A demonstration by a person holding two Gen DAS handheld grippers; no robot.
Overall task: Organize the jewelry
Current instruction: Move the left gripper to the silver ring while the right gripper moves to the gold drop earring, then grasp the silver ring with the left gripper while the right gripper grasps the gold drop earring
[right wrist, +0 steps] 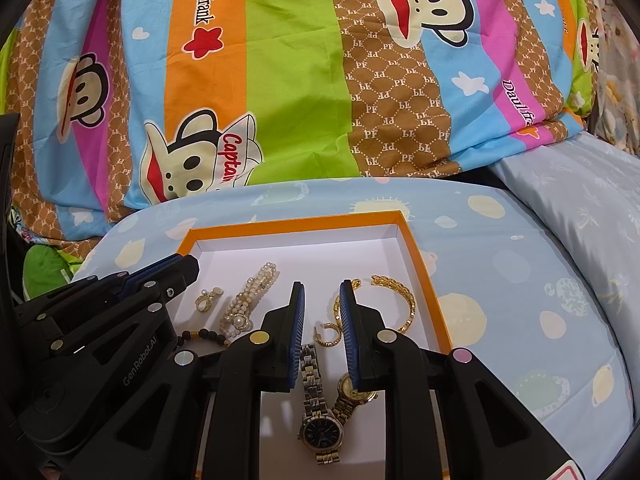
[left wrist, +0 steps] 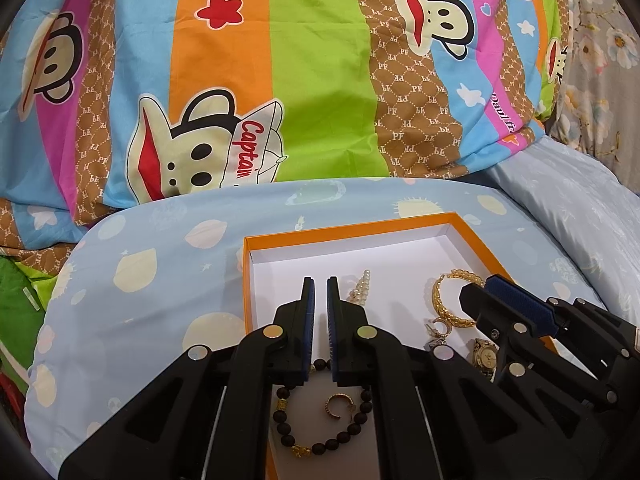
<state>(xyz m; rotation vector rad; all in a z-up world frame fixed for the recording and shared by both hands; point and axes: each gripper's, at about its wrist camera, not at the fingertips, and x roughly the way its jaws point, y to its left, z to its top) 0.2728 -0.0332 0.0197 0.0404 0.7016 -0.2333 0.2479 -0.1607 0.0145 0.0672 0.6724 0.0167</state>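
both grippers hover over the box (left wrist: pixel 360 230) — left fingers (left wrist: pixel 308 312) nearly closed, right fingers (right wrist: pixel 348 320) slightly apart.

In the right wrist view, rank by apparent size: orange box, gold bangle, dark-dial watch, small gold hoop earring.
1. orange box
2. and 3. dark-dial watch and gold bangle: unsure, the watch lies nearer the camera
4. small gold hoop earring

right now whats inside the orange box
Visible inside the orange box: a pearl bracelet, gold bangle, dark bead bracelet, two watches, small gold earrings. The grippers cover parts of the floor.
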